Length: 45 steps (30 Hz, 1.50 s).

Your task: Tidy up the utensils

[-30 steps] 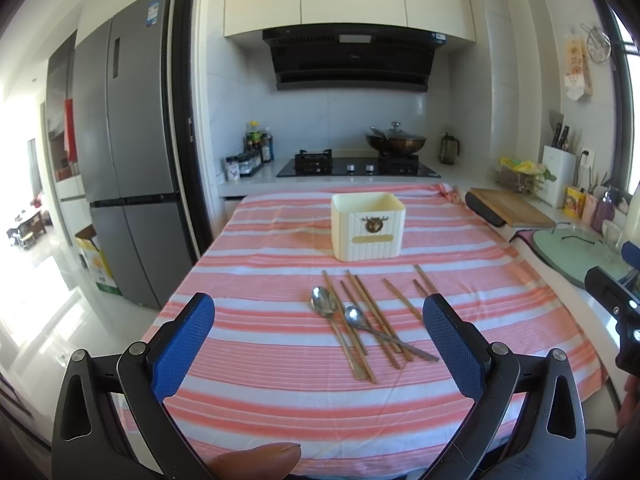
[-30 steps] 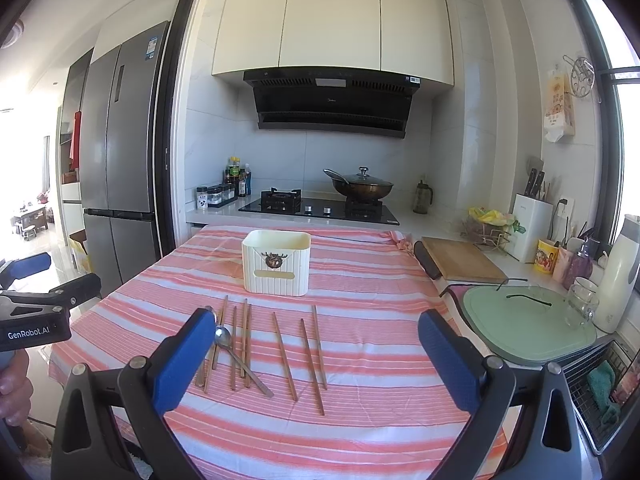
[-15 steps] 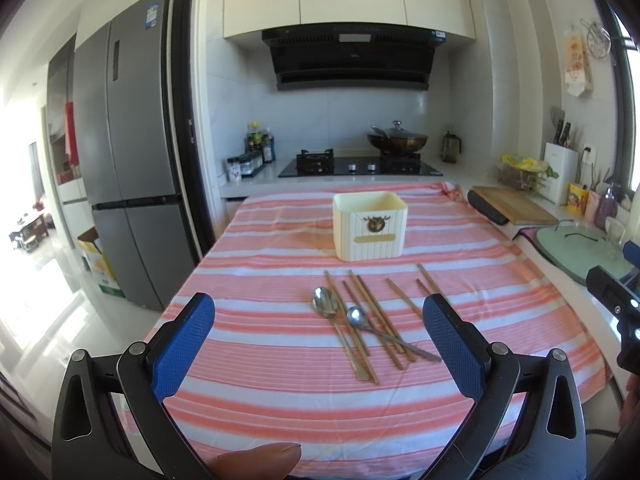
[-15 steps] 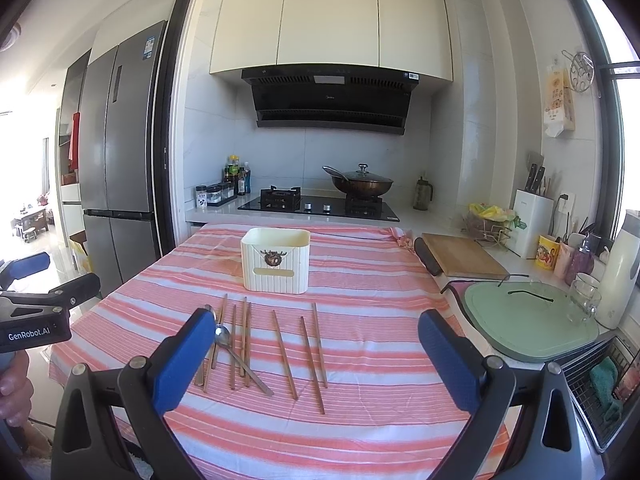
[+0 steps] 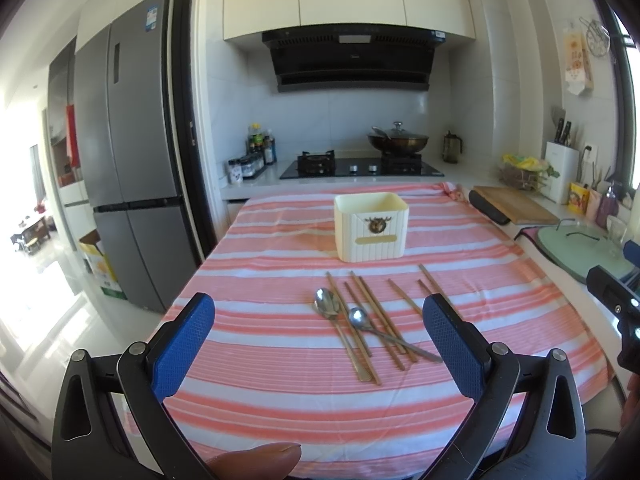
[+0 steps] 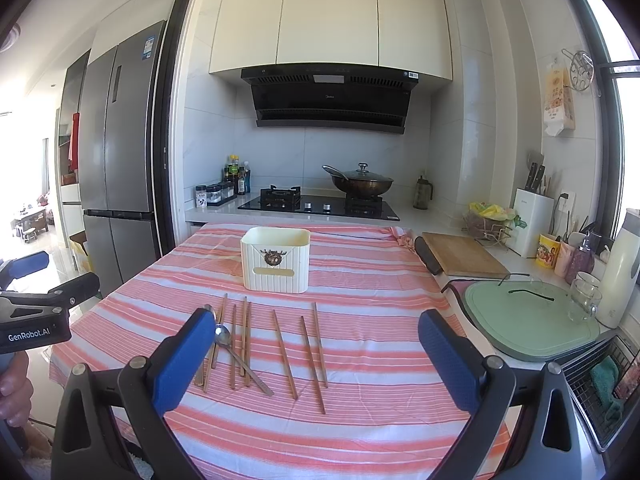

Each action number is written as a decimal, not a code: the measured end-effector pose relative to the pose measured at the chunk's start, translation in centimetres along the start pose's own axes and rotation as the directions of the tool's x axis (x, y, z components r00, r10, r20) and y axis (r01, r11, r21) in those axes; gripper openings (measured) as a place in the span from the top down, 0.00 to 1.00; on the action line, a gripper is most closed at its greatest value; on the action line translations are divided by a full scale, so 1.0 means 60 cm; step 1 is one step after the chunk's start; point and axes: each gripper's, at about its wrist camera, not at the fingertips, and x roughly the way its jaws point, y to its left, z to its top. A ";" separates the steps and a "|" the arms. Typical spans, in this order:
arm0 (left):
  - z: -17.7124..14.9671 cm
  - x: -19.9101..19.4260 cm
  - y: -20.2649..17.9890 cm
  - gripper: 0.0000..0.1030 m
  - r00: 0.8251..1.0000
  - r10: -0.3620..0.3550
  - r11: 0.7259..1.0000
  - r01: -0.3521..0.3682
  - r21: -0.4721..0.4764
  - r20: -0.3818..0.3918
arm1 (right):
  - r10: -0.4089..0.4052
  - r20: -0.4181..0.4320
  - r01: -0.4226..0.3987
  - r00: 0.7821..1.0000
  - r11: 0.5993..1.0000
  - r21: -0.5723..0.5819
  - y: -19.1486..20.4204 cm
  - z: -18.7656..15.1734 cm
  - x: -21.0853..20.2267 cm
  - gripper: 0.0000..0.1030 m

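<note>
1. The cream utensil holder (image 5: 372, 226) stands upright toward the far edge of the table (image 5: 280, 396), on a pink-striped cloth; its inside is hidden.
2. Brown wooden chopsticks (image 6: 283, 353) lie loose and roughly parallel mid-table, nearer than the holder.
3. Two metal spoons (image 5: 329, 305) lie among the chopsticks toward the table's left edge.
4. The left gripper (image 5: 319, 344) is spread wide and holds nothing.
5. The right gripper (image 6: 317, 354) is likewise wide apart and holds nothing.
</note>
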 end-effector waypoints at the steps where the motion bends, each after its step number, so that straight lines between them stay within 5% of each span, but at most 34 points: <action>1: 0.000 0.000 0.000 0.00 1.000 0.000 1.000 0.000 0.000 0.000 | 0.000 0.000 0.000 1.000 1.000 0.000 0.000 0.000 0.000 0.00; 31: 0.002 0.018 0.013 0.00 1.000 0.010 1.000 -0.010 0.008 -0.008 | -0.003 -0.006 0.003 1.000 1.000 0.012 0.002 -0.008 0.014 0.00; 45: -0.010 0.052 0.006 0.00 0.997 0.011 1.000 -0.012 -0.012 -0.077 | -0.010 -0.032 0.012 0.999 0.999 0.047 -0.019 -0.006 0.032 0.00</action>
